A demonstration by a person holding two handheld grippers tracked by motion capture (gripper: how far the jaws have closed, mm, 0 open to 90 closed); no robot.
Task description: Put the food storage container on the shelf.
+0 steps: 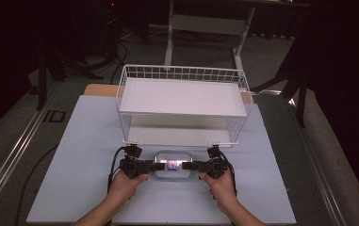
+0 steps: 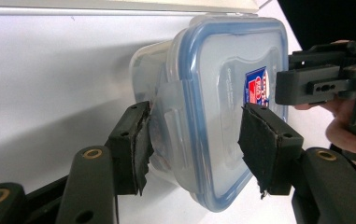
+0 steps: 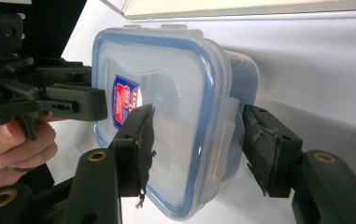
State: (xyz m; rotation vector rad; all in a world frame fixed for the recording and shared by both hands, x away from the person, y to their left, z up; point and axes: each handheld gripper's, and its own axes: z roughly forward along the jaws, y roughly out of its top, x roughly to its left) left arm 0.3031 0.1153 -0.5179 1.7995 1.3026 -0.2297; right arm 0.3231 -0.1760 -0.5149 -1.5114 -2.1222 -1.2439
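We see the clear lidded container [image 1: 172, 165] flat on the pale mat [image 1: 73, 155] before the wire rack [image 1: 182, 101], lid up, long axis left-right, our left gripper [image 1: 157, 165] and right gripper [image 1: 189, 165] clamped on its short ends.

One lidded plastic container [image 1: 172, 165], one white wire rack [image 1: 183, 104] at the far side, two grippers, left [image 1: 157, 165] and right [image 1: 189, 165]

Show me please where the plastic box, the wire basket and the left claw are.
plastic box [image 2: 222, 116]: left gripper view, on its clear lid.
wire basket [image 1: 182, 73]: high view, on its back wire wall.
left claw [image 1: 156, 165]: high view, midway between its fingertips, at the box's left end.
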